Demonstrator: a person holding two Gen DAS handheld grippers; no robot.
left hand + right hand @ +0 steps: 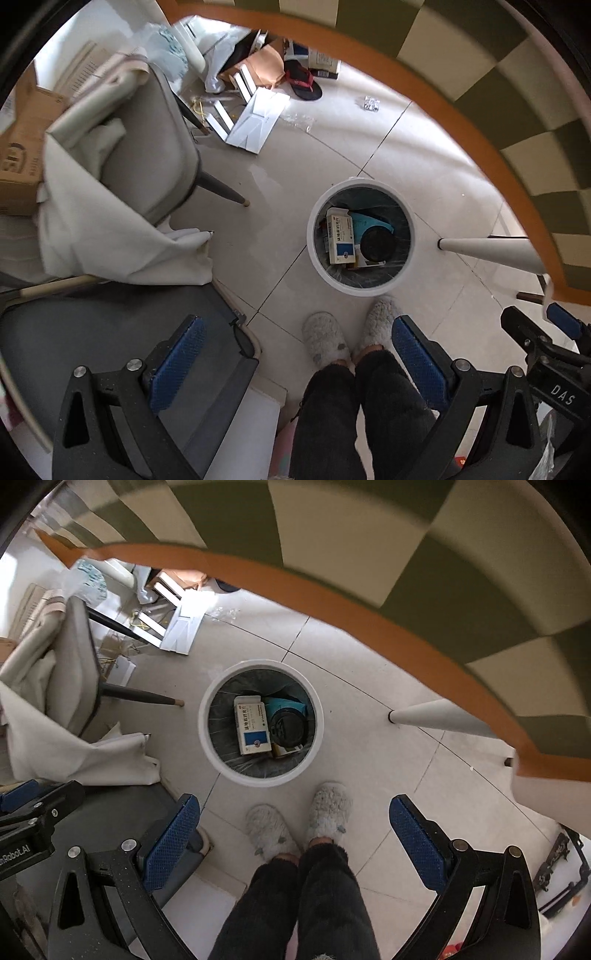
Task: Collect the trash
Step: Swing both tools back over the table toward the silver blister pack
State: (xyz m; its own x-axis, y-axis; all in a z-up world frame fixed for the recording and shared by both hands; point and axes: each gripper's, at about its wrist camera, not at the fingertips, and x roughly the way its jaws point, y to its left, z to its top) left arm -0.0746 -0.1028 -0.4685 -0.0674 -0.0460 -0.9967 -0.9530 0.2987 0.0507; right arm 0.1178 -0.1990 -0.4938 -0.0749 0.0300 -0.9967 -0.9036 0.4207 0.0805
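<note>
Left gripper [297, 354]: blue-padded jaws spread wide, nothing between them.
Right gripper [295, 834]: jaws likewise spread, empty.
Bin: round white plastic wastebasket [317, 723] on the tiled floor, just beyond grey fuzzy slippers [328, 812].
Trash: white-and-blue cardboard medicine box [253, 725] inside it, beside black round lid [287, 728].

Both grippers: black frames w/ silver screws, blue textured pads [177, 363]. Person: dark fuzzy trousers [325, 901], grey fluffy slippers [328, 812].
</note>
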